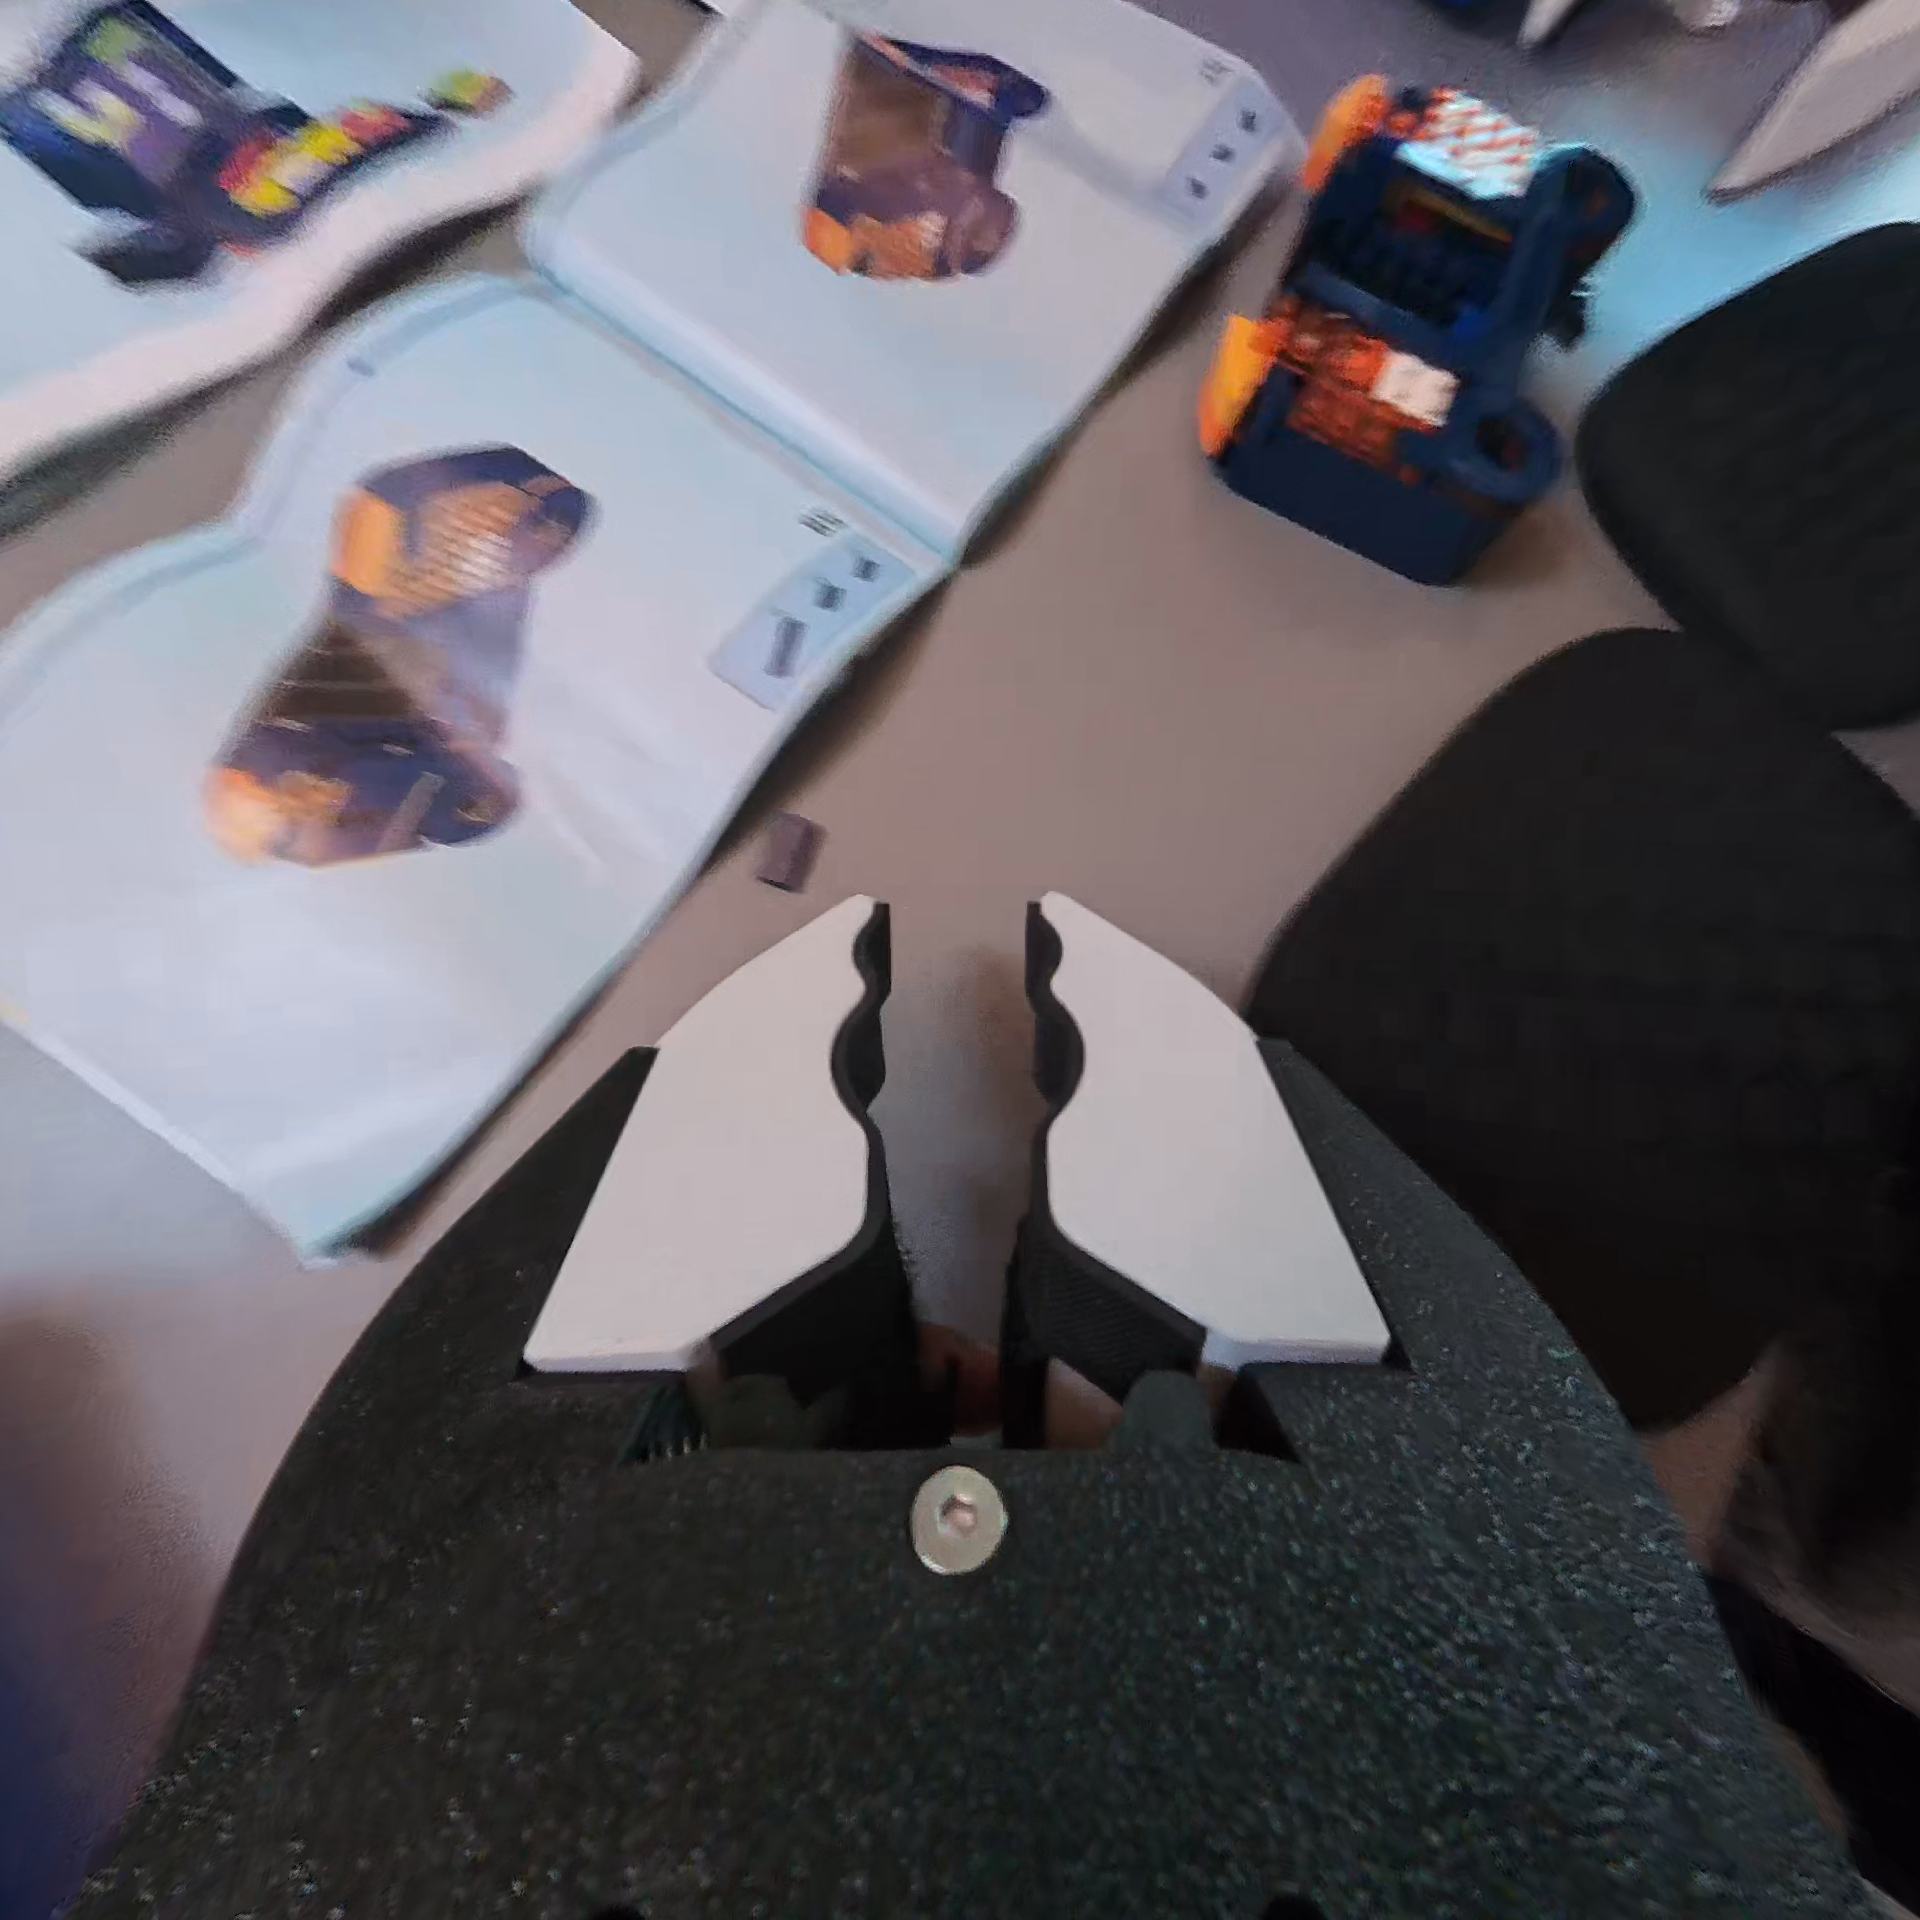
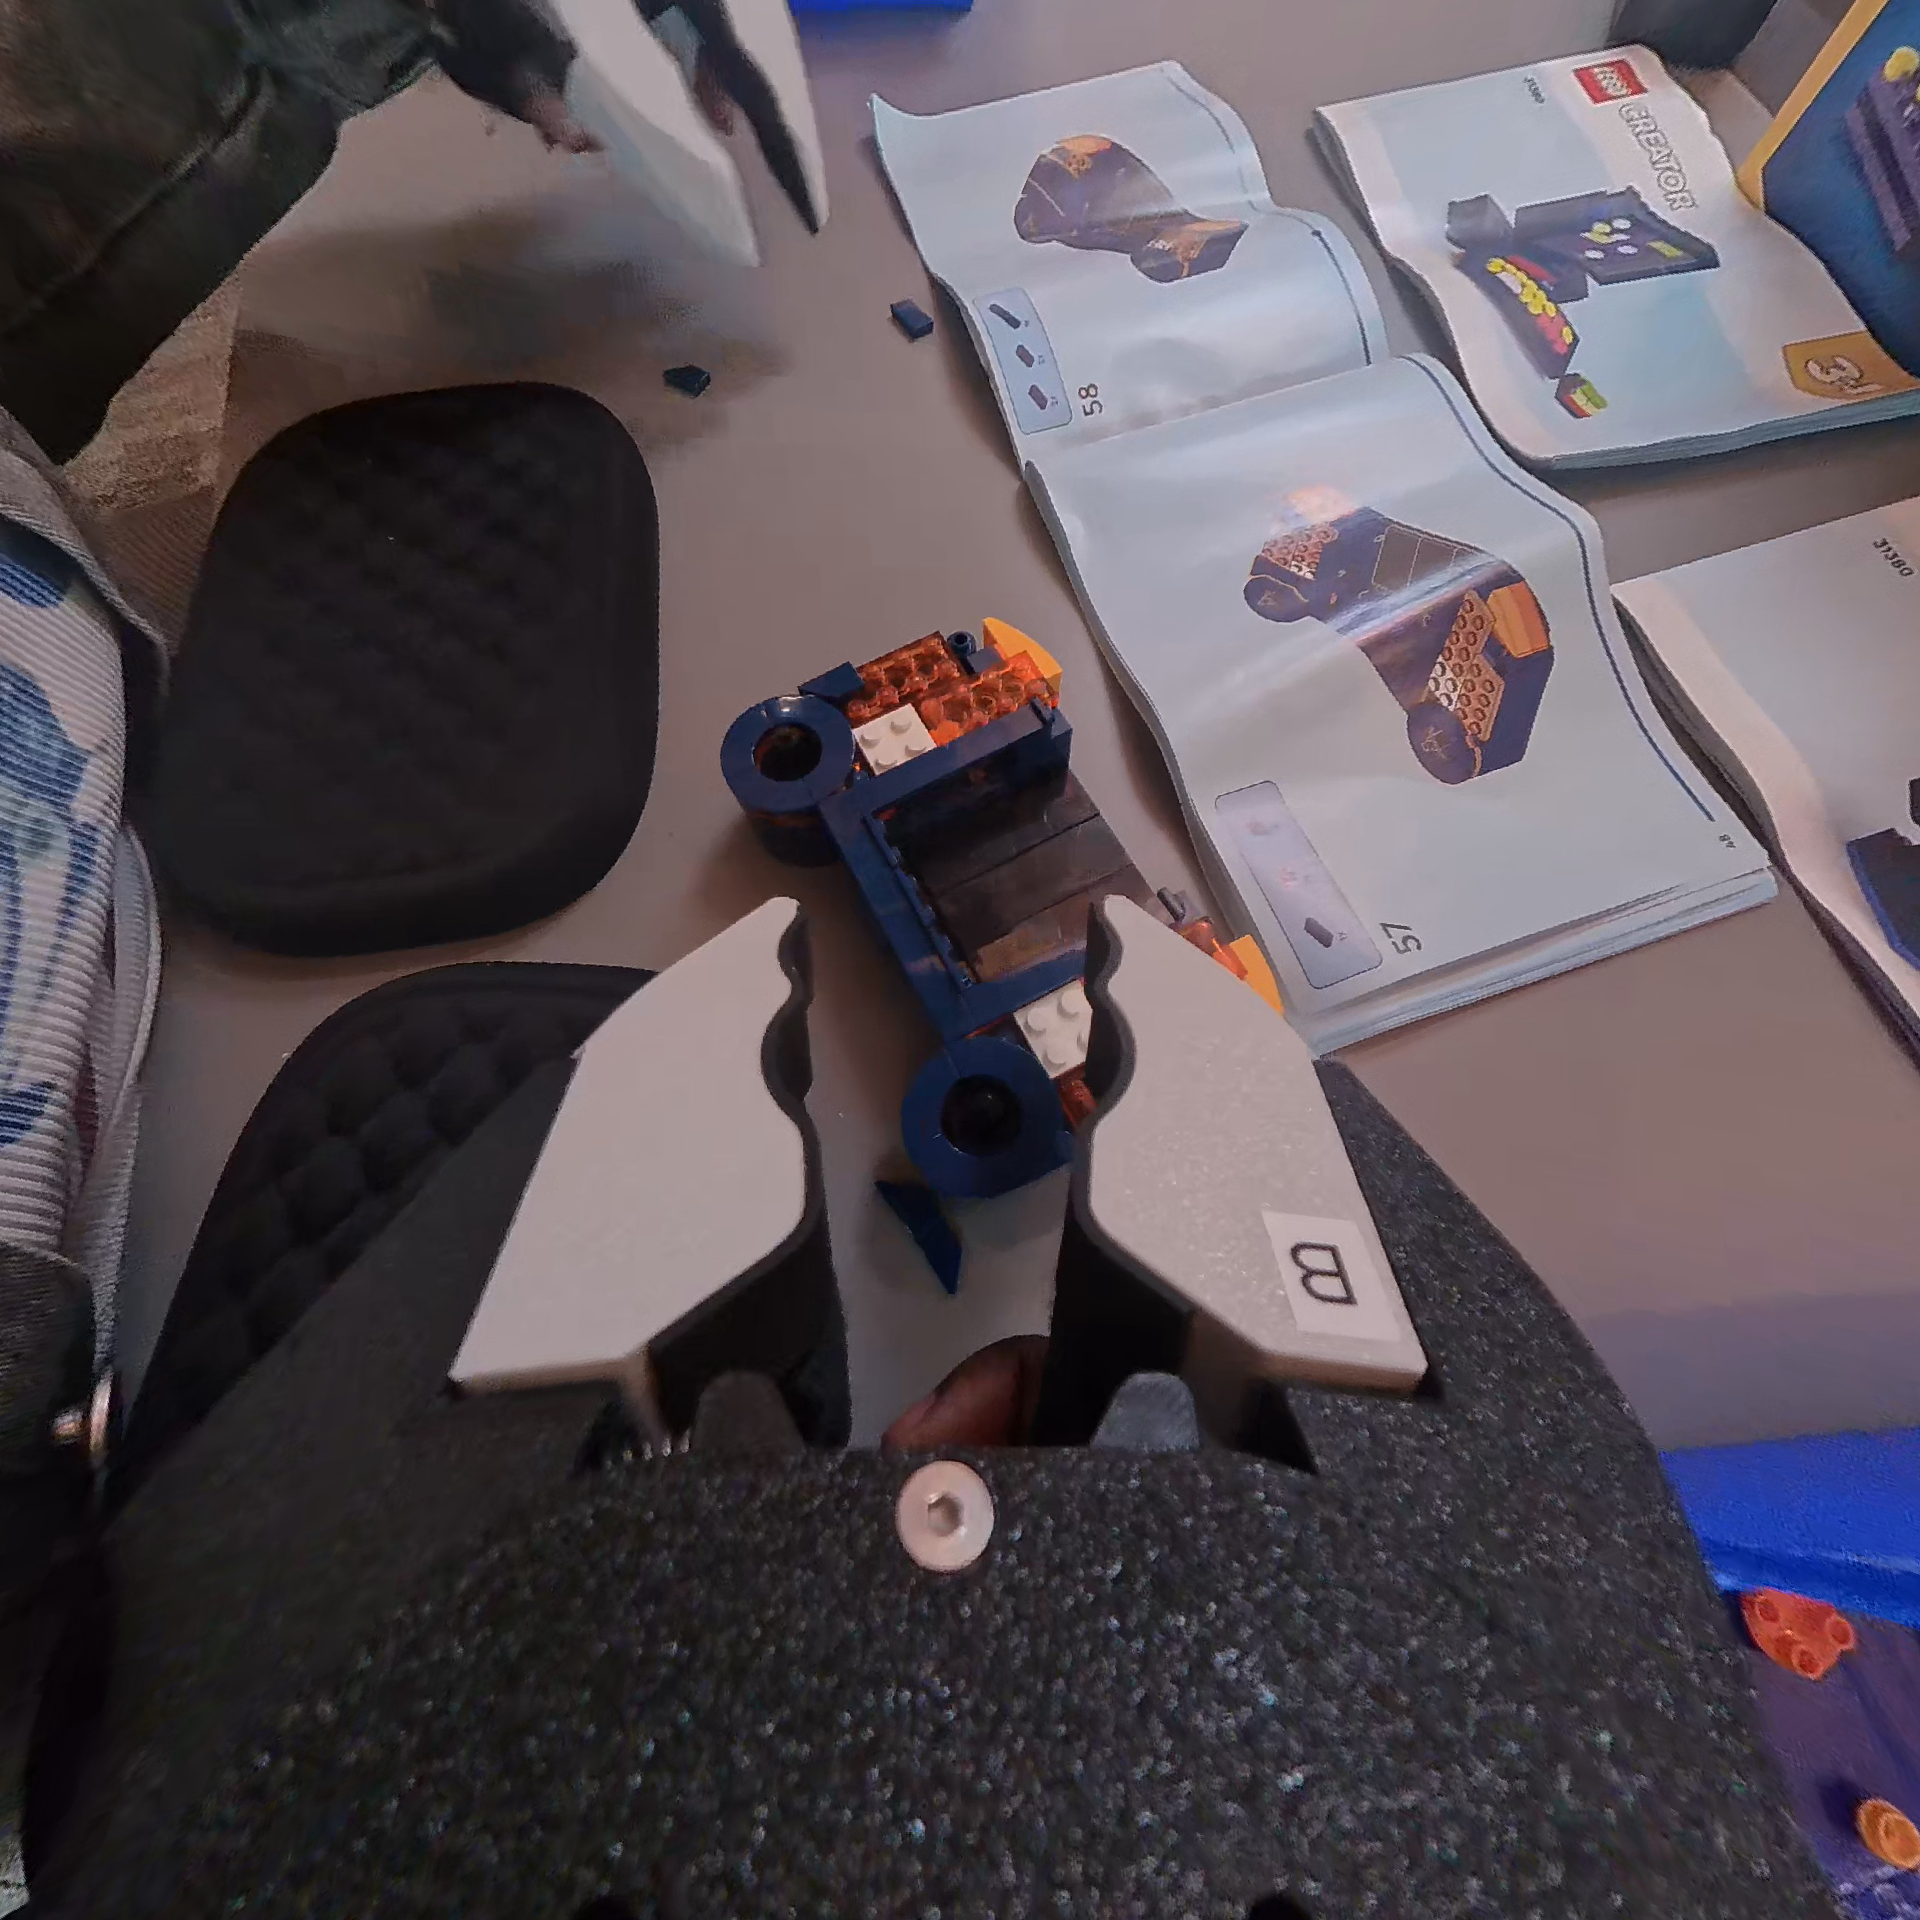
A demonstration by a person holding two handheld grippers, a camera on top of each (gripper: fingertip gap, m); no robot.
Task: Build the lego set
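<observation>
On the bench, left of the model: two black pads (image 2: 416, 665) lie side by side, the nearer one partly under the right gripper; likely rests, though their purpose cannot be told.
Left gripper (image 1: 958, 914): fingers parted by a narrow gap, nothing between them; it hangs above bare bench with a small dark brick (image 1: 790, 850) just ahead of its tips. The view is smeared, so fine detail is lost.
Far view of it: from the right wrist camera its white fingers (image 2: 686, 135) point down at the bench beyond the model, near two loose dark blue bricks (image 2: 911, 317).
Model (image 2: 914, 831): the blue and orange build lies on the bench, centre of the right view, with a ring-shaped part at each end and white and clear-orange plates on top.
Right gripper (image 2: 945, 935): fingers spread wide and empty, hovering over the near end of the model; its right finger overlaps the model's near edge in view, contact cannot be told.
Loose piece: a dark blue wedge (image 2: 920, 1226) rests on the bench just beside the near ring.
Right of the model: an open booklet (image 2: 1351, 644) lies flat, pages facing up, probably so the step can be read while both hands work; more booklets lie beyond it.
Likely step: left fetches a brick while right steadies the model.
</observation>
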